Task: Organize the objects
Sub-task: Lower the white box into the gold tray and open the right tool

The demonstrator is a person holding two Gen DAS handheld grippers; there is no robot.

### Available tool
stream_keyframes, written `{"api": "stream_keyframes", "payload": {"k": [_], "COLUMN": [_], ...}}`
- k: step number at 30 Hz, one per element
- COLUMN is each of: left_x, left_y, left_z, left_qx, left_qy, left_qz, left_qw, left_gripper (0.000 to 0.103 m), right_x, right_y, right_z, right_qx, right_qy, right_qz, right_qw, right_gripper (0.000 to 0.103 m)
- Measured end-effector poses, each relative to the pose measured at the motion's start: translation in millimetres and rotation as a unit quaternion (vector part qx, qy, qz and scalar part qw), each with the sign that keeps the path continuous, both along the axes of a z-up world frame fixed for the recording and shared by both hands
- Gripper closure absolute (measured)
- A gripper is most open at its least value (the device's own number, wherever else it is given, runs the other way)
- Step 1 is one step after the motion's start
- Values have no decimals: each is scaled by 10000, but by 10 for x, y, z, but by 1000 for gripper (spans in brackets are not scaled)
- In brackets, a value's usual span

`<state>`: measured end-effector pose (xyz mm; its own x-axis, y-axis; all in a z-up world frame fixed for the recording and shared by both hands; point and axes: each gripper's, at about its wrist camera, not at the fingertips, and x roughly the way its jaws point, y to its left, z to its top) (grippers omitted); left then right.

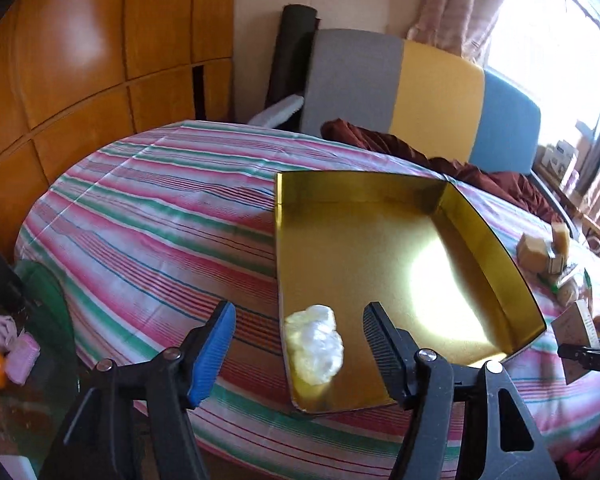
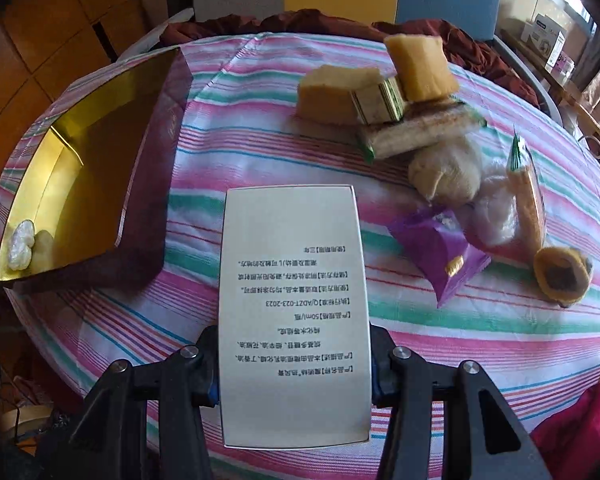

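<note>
Trouble lies with the carton (image 2: 294,312): clamped low in the right tongs (image 2: 294,376) above the counter (image 2: 460,340), it could pivot or snag the tin (image 2: 140,184). Left tongs (image 1: 300,344) hang released over the wad (image 1: 316,344) inside.

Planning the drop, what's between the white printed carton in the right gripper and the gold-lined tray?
Nothing but bare striped tablecloth lies between the white printed carton and the gold-lined tray, as the right wrist view shows.

place: home | cues: wooden wardrobe (image 1: 80,60); striped tablecloth (image 1: 160,208); curtained window (image 1: 540,40)
</note>
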<state>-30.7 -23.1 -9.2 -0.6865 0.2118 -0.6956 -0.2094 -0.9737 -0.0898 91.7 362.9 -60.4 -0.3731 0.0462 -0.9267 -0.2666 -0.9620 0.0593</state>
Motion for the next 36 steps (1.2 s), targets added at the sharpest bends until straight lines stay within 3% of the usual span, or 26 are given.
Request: {"api": "stream_keyframes", "payload": {"k": [4,9,15,22,26,30,36], "left_x": [12,48,60,40,22,-2,15], "left_y": [-205,-337,-435,-473,-503,-535,-511], "left_z": [-30,-91,-124,-166,-204,-225,-223], "left_qx": [252,376,523,553,552,562,505], "left_qy": [-64,-125,-207,-231,-295,-328,-279], "left_qz": [353,514,588,616,679,763,756], "left_qw": [9990,9979,9967,9963,9957,9950,9955], "left_gripper": [36,36,34,32,31,30,30], "right_x": [-245,-831,-1434,-1780,-1790,-1783,-1659], "right_y": [-234,-921,-1764,-2389,-2537,-2564,-2431], "right_z": [322,585,333,-186,-305,-319,-221], "right_qx": [35,-126,-264,-362,-506,-1211,-1664], "right_qy": [381,756,466,-152,-225,-281,21], "right_qz": [280,1060,1865,2106,2074,2158,1935], "right_qw": [9989,9914,9810,9768,9767,9685,9669], "right_gripper": [53,53,53,52,49,42,30]}}
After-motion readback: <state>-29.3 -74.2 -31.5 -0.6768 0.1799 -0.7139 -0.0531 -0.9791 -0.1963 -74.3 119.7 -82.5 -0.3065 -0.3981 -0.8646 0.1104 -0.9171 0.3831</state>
